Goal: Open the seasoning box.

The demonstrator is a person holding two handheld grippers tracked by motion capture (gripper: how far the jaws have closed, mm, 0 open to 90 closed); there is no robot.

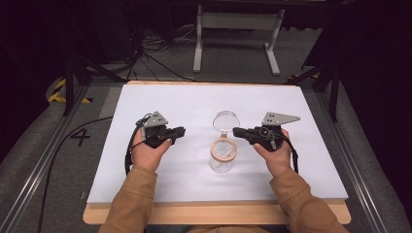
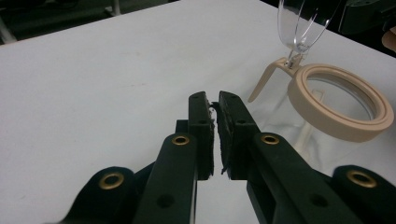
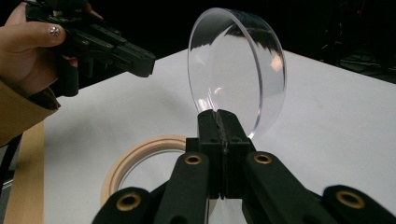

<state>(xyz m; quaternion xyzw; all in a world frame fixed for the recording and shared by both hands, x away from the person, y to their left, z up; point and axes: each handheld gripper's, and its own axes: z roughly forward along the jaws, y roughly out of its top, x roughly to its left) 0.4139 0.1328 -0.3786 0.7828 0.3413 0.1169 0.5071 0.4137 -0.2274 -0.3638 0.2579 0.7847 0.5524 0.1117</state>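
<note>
Numeral "4" (image 1: 80, 136) marked left of table. Jar (image 1: 223, 154) upright; right gripper (image 1: 236, 131) clamps clear lid (image 1: 226, 120), left gripper (image 1: 182, 130) jaws nearly closed, empty.

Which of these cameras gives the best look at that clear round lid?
The right gripper view: the clear lid stands large and upright, pinched at its edge by the right tongs. The high view shows it small; the left gripper view catches its lower part.
</note>
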